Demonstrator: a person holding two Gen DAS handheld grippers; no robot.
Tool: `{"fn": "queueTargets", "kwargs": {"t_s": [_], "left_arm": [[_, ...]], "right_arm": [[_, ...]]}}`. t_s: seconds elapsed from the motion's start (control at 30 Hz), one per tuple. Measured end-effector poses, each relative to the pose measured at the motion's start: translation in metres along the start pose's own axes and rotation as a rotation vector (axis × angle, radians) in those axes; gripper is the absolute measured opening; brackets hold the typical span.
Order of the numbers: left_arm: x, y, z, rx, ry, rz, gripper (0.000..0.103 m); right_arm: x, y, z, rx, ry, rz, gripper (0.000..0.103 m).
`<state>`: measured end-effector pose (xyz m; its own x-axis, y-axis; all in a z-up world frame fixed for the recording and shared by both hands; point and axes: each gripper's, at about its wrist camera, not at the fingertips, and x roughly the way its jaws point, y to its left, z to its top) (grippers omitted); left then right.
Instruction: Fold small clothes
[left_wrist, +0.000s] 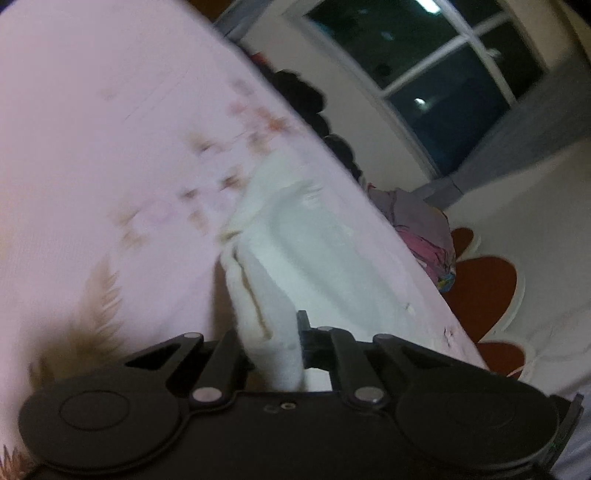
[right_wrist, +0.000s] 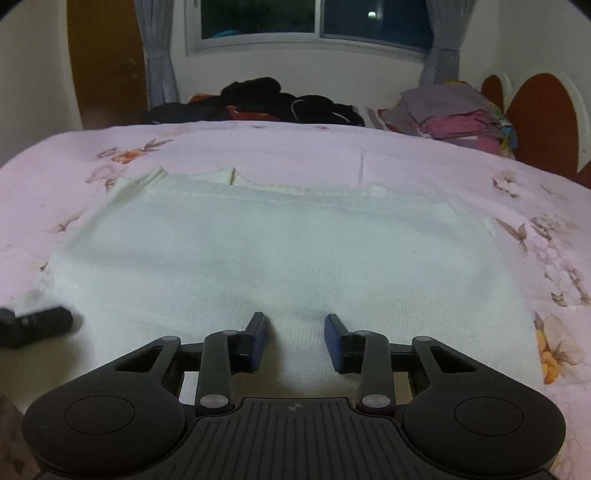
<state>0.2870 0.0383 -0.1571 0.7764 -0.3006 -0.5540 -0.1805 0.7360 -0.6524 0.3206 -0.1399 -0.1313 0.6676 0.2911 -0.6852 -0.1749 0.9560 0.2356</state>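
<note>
White garment (right_wrist: 280, 251) on pink floral bedsheet (right_wrist: 480, 177)

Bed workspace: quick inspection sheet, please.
Surface: bed sheet, pale pink with flowers.
Job's things: white garment spread flat.
Clutter: dark clothes pile and folded stack at far edge.
Grippers: left gripper shut on a fold of the garment's edge; right gripper open over the near hem, pads not pressing.
Cables: nothing seen.
Surroundings: window, curtains, headboard.
</note>
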Motion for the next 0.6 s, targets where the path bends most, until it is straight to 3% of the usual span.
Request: {"fn": "queueTargets", "kwargs": {"t_s": [0.13,0.27,0.5,0.6], "left_arm": [[-0.009,-0.053,0.0,0.186,-0.052,-0.008,0.007],[-0.004,-0.113,-0.015,0.391,-0.051,-0.056,0.006],[0.033,-0.188,-0.084,0.646,0.091,-0.16,0.006],[0.051,-0.2,-0.118,0.729,0.171,-0.152,0.007]], "right_arm": [[-0.004,-0.017,0.004,0.07,0.001,0.081,0.036],[-0.025,-0.054,0.009,0.191,-0.04,0.129,0.036],[-0.069,-0.14,-0.003,0.292,-0.079,0.061,0.036],[-0.082,-0.174,-0.015,0.339,-0.071,0.025,0.036]]}}
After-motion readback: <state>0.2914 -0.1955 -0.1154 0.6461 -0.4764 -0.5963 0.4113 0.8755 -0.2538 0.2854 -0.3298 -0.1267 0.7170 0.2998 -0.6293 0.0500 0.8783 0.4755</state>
